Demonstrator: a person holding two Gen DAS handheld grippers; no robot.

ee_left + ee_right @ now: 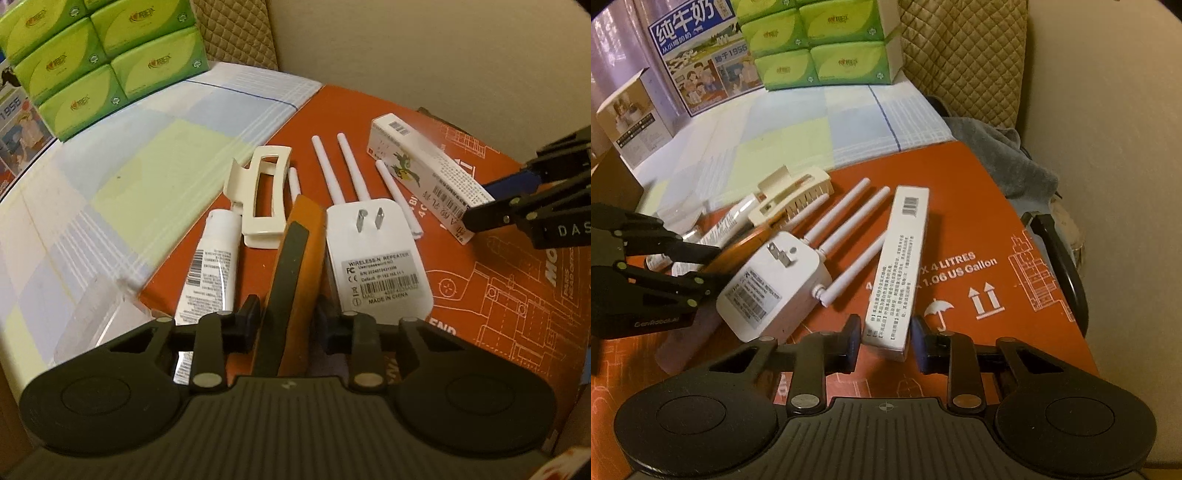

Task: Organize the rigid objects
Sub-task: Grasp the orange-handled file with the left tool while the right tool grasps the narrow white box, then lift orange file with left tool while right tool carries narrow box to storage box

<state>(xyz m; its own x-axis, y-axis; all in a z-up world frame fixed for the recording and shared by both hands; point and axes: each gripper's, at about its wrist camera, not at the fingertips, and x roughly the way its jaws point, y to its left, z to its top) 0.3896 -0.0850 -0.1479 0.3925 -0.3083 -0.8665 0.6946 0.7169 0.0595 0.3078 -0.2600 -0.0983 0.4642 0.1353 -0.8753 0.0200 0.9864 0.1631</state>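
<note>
My left gripper [286,326] is shut on an orange and black oblong object [295,266] that stands on edge between its pads. Beside it lie a white wireless repeater [376,258] with several antennas, a cream hair claw clip [260,195] and a white tube [212,269]. My right gripper [884,341] has its jaws around the near end of a long white box [899,266], with small gaps on both sides. All of these lie on an orange cardboard box [997,229]. The right gripper also shows in the left wrist view [491,206].
Green tissue packs [92,62] are stacked at the back on a checked cloth [122,166]. A milk carton box [698,62] and a small white box [631,110] stand at the back left. A grey cloth [1004,155] and a black handle [1060,266] lie right of the cardboard.
</note>
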